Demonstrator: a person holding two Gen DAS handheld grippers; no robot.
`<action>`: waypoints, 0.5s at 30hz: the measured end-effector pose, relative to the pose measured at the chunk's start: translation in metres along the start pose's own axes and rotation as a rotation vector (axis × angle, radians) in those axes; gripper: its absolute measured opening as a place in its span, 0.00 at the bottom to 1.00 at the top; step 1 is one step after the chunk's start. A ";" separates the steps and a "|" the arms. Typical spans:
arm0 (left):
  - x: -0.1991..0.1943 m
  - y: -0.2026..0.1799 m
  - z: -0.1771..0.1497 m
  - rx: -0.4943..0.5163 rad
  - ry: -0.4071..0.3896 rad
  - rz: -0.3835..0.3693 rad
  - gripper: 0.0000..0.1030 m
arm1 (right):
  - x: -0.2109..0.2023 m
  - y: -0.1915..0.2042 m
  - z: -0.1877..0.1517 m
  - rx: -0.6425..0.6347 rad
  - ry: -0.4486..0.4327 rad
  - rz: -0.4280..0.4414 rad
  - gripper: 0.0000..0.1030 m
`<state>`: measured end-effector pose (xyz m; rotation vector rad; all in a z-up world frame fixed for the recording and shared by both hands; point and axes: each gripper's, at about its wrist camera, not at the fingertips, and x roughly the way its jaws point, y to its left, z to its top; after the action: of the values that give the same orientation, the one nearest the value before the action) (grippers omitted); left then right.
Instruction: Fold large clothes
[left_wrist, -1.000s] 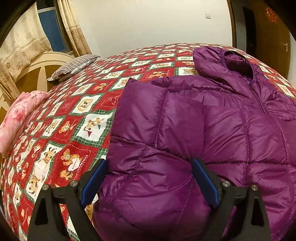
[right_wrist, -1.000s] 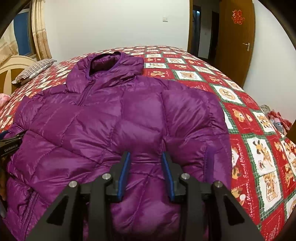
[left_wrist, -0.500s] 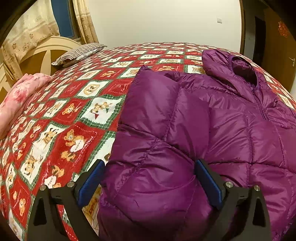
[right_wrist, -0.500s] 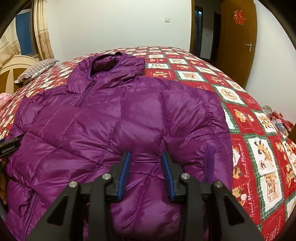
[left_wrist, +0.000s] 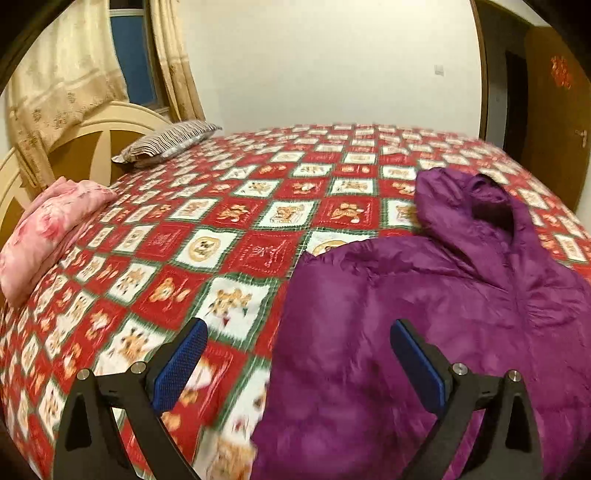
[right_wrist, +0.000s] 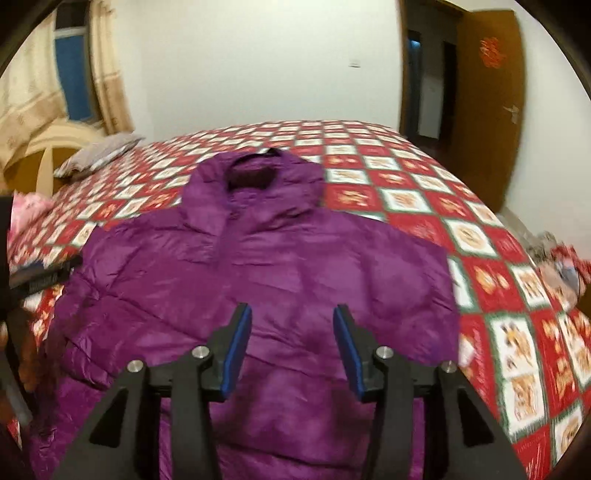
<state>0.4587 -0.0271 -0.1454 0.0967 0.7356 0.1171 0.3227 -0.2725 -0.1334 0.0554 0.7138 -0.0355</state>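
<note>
Above quilt (left_wrist: 236, 236) and jacket (right_wrist: 295, 266), both grippers (left_wrist: 299, 358) (right_wrist: 291, 343) open, tilted down.

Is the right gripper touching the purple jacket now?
Apart. The right wrist view shows the right gripper lifted above the purple jacket, pads clear of fabric.

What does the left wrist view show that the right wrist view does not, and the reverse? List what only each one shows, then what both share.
Only the left wrist view: the left claw from behind, wide open above the jacket's edge and the bedspread, and the whole pink bundle by the headboard.

Only the right wrist view: the right claw, open above the jacket's middle, the bedspread right of the jacket, and a heap of cloth beyond the bed's right edge.

Both: the purple jacket flat on the bedspread, the striped pillow, curtain, window and brown door.
</note>
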 end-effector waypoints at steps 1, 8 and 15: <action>0.017 -0.001 0.002 0.000 0.034 0.031 0.97 | 0.012 0.007 0.001 -0.019 0.019 0.016 0.48; 0.056 -0.020 -0.020 -0.005 0.115 0.043 0.97 | 0.054 0.005 -0.025 -0.029 0.097 0.024 0.48; 0.032 -0.025 -0.009 0.027 0.076 0.035 0.97 | 0.048 0.006 -0.022 -0.027 0.102 0.034 0.48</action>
<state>0.4780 -0.0471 -0.1761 0.1320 0.8112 0.1447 0.3446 -0.2661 -0.1809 0.0439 0.8155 0.0095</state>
